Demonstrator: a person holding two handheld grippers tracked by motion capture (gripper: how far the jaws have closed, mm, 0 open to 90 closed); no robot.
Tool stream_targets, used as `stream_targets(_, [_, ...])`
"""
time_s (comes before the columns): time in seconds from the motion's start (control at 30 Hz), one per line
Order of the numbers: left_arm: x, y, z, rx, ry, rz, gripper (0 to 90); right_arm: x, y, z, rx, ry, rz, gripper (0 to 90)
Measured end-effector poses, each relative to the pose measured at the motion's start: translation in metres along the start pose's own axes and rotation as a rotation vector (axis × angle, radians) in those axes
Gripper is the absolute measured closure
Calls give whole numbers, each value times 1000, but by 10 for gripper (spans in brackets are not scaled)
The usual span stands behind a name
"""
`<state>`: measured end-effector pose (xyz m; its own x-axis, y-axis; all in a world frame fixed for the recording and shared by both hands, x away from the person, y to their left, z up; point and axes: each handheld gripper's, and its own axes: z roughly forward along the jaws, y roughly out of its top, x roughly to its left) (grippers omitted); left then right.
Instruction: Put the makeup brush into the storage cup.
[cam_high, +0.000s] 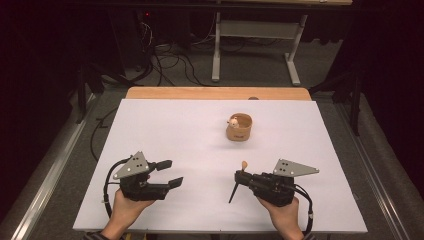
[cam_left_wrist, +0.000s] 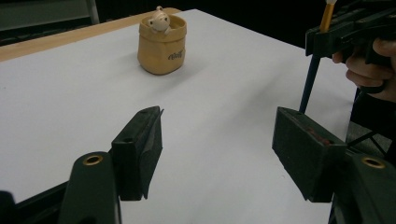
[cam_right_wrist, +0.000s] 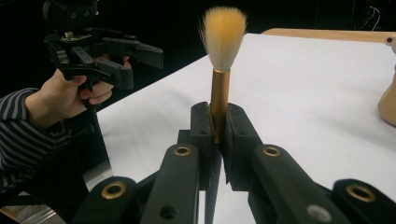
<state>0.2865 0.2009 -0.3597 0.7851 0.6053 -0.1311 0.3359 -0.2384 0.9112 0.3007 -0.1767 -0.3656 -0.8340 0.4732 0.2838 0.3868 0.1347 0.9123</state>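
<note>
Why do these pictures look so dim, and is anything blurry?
High view: white table lit, surroundings black, tan pot soft. Left gripper view: near tool arms blurred, pot sharper. Right gripper view: brush crisp, bristles bright, background dark.

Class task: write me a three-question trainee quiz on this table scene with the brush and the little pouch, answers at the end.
1. True or false: the right claw is shut on the brush.
2. Which end of the brush points up: A bristles, B handle tip?
3. What peeks from the tan pouch?

Key: 1 true. 2 A. 3 a small pale figurine. The left claw is open, holding nothing.
</note>
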Motion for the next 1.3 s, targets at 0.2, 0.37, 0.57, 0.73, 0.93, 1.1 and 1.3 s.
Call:
stream_targets(0.2, [6, -6, -8, -10, 23, -23, 321, -1, 0, -1, 14, -8, -12, 860])
stream_targets(0.37, [12, -14, -13, -19, 75, -45, 296, -2, 0, -1, 16, -7, -14, 860])
stream_targets(0.57, [17, -21, -15, -49, 106, -83, 289, -3, 1, -3, 25, -16, -12, 860])
stream_targets(0.73, [21, -24, -16, -59, 140, -95, 288, -4, 2, -6, 41, -28, -22, 860])
stream_targets(0.93, [25, -28, -15, -69, 173, -99, 290, -5, 6, -11, 58, -41, -40, 860])
stream_targets(1.1, [28, -34, -14, -75, 191, -131, 292, -3, 10, -15, 67, -42, -59, 860])
stream_targets(1.3, [29, -35, -12, -69, 200, -130, 290, -5, 13, -18, 85, -60, -68, 860])
